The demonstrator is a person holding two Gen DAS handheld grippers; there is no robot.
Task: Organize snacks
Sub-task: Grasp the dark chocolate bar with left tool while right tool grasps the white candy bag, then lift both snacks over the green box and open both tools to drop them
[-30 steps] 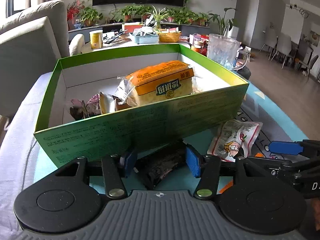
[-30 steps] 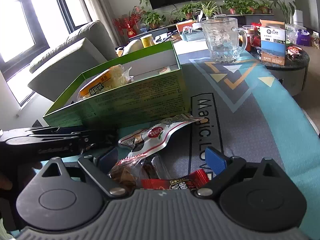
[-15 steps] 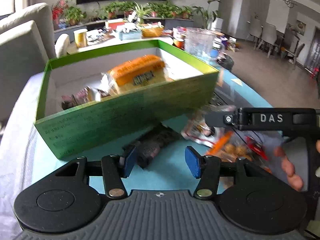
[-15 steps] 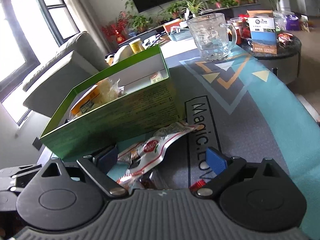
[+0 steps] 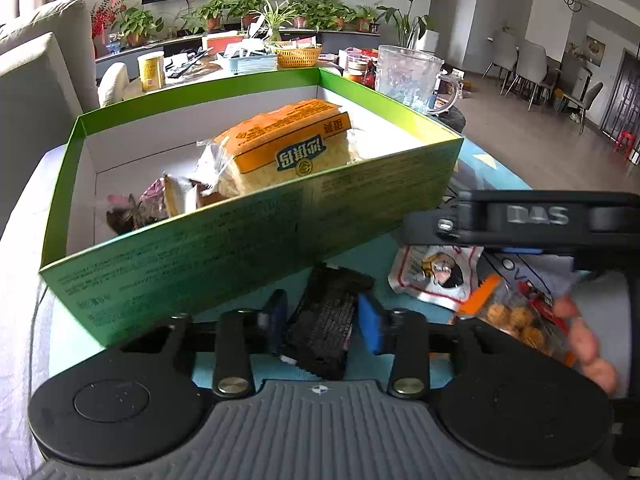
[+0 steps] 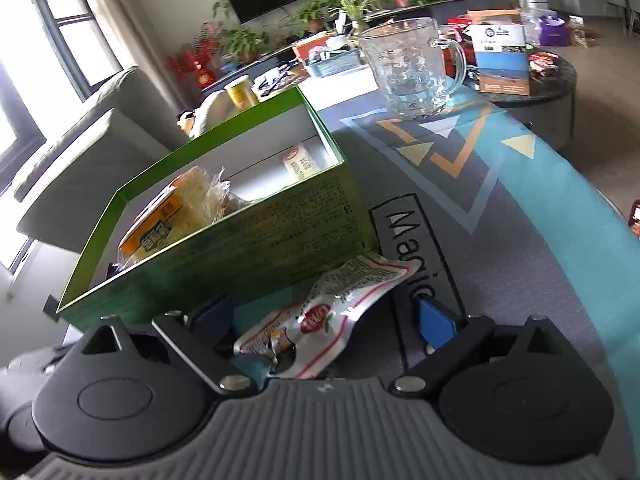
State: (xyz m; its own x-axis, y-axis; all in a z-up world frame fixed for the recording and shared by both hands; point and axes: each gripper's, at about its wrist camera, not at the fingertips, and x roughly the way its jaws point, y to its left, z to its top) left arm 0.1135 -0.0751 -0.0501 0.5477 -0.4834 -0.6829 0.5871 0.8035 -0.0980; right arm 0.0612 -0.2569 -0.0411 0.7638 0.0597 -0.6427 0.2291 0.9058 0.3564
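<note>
Left claw (image 5: 322, 318) closing around the black snack packet (image 5: 326, 320) lying on the surface beside the green box (image 5: 240, 236), presumably to lift it in; right claw (image 6: 324, 320) apart over the red-and-white pouch (image 6: 332, 312), ungripped.

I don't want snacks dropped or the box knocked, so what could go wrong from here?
1. The left gripper is closing on the black snack packet right beside the green box wall; lifting could bump the box.
2. The packet sits skewed between the fingers, so it may slip.
3. The right gripper hangs open over the red-and-white pouch, close to the left one; they could collide.
</note>
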